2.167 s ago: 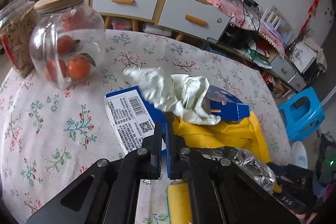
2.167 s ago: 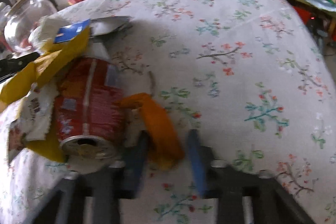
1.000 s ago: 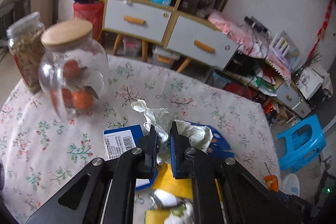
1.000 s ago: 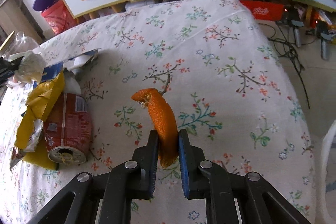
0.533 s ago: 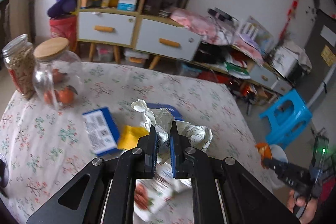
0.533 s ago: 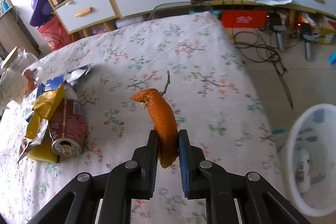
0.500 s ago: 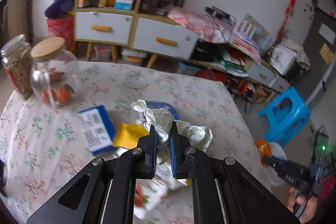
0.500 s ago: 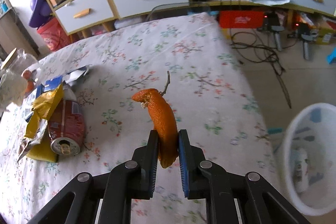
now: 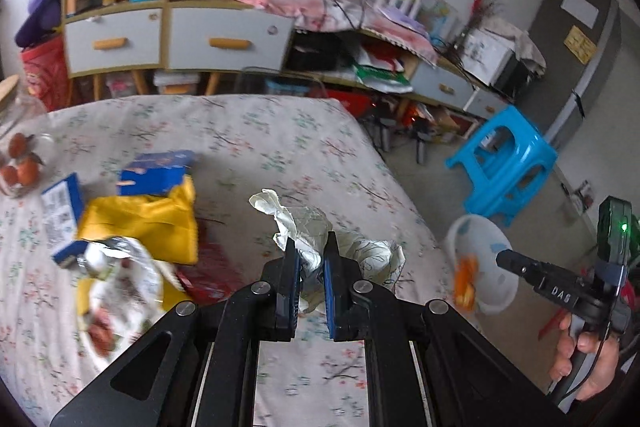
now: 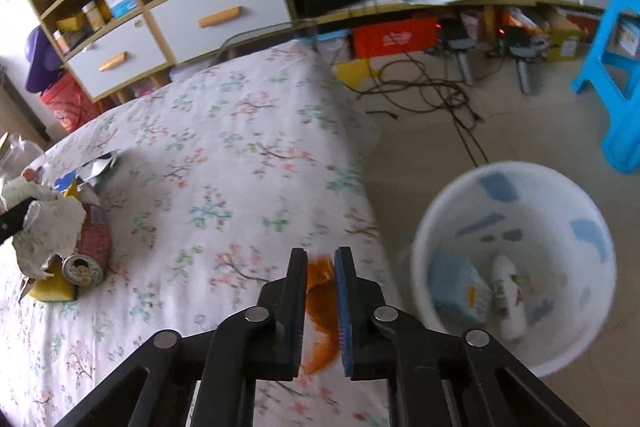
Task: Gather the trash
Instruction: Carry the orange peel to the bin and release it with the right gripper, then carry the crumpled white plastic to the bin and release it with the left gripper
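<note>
Carrying orange peel [image 10: 320,301] pinched in right gripper [image 10: 321,291], now beside the bin [image 10: 516,187], off the table; left gripper [image 9: 311,269] still clamps crumpled paper [image 9: 304,227]. Drop next.

Lived-in home: floral tablecloth [image 9: 260,131], cluttered drawer cabinet [image 9: 160,35].

One crumpled tissue [image 9: 352,251], one orange peel [image 10: 320,311], one red can [image 10: 90,247], one white bin [image 10: 516,187], one blue stool [image 9: 504,155], one yellow wrapper [image 9: 144,219]
</note>
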A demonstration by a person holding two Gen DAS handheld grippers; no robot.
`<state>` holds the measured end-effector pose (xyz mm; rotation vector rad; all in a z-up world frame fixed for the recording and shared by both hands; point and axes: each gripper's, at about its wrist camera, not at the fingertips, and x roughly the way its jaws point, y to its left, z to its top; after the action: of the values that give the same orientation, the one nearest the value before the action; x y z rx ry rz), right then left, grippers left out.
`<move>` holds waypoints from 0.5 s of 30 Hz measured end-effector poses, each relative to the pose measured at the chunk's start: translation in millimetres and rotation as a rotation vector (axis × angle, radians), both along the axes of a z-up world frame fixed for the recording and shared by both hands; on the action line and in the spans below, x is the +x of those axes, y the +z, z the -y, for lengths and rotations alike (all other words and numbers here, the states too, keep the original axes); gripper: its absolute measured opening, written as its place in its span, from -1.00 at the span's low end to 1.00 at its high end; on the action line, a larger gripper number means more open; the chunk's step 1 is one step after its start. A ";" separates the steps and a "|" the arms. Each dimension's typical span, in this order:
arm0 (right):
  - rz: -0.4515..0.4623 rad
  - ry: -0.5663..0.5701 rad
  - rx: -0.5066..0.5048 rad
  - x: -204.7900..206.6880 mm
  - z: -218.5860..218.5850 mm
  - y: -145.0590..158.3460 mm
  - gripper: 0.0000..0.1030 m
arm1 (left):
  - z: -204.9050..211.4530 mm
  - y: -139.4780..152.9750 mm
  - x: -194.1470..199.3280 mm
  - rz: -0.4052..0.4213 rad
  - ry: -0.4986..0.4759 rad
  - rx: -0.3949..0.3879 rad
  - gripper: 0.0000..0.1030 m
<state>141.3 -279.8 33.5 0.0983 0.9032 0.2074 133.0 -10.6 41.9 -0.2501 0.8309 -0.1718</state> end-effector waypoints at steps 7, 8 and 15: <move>-0.033 -0.009 0.069 -5.2 26.7 -0.4 -0.73 | 26.5 -14.4 -3.2 -0.028 -0.059 0.007 -0.80; -0.059 0.002 0.072 -3.4 26.6 -5.2 -0.59 | 28.3 -17.0 -4.1 -0.033 -0.064 0.009 -0.80; -0.141 -0.060 0.087 10.4 37.5 -23.2 0.11 | 32.8 -39.9 -20.6 -0.068 -0.098 0.010 -0.80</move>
<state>151.7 -317.3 10.3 0.2225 1.0300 0.1853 112.4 -43.4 2.0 -0.2066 0.9120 -0.2523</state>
